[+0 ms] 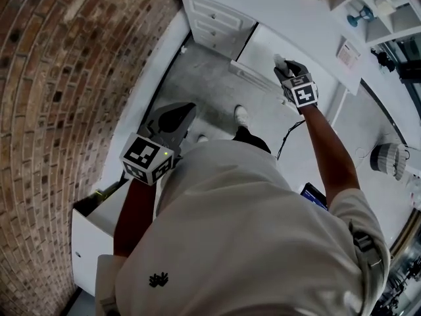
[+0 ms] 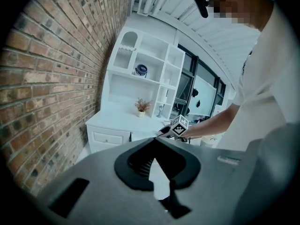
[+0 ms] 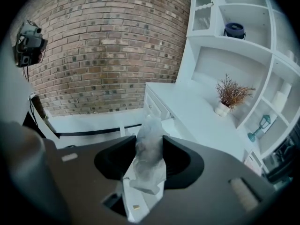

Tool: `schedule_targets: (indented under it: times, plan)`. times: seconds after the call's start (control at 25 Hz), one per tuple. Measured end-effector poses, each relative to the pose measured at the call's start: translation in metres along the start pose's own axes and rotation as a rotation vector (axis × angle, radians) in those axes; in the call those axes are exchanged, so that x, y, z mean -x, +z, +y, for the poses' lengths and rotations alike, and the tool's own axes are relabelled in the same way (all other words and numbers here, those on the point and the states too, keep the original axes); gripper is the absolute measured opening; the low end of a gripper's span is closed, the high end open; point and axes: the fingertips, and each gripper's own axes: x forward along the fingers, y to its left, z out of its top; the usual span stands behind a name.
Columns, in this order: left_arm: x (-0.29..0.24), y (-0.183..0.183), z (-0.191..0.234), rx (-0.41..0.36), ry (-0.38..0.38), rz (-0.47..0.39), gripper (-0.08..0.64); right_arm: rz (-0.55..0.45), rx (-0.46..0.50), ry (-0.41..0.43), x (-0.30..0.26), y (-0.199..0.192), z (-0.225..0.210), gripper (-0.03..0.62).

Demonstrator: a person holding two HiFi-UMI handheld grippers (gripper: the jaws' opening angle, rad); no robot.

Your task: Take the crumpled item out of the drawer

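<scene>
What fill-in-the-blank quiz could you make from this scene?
The crumpled item is clamped in the ____ hand-held gripper.
The left hand-held gripper, its jaws together, holds ____.
The wall behind is built of ____.
The dried plant stands on a ____ desk.
Missing words: right; nothing; brick; white.

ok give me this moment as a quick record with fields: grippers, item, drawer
right gripper: shut on the crumpled white item, held over the drawer
crumpled white item: upright between the jaws, lower end hanging loose
left gripper: shut, empty, near the person's body
drawer: pulled out of the white desk
task: item looks out of the drawer
</scene>
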Motion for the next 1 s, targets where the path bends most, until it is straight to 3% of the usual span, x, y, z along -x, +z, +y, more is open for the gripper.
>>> schedule_targets:
  times: [1.0]
  plan:
    - [0.063, -0.045, -0.007, -0.03, -0.083, 0.003, 0.003, -0.161, 0.017, 0.006, 0.114, 0.064, 0.116, 0.187]
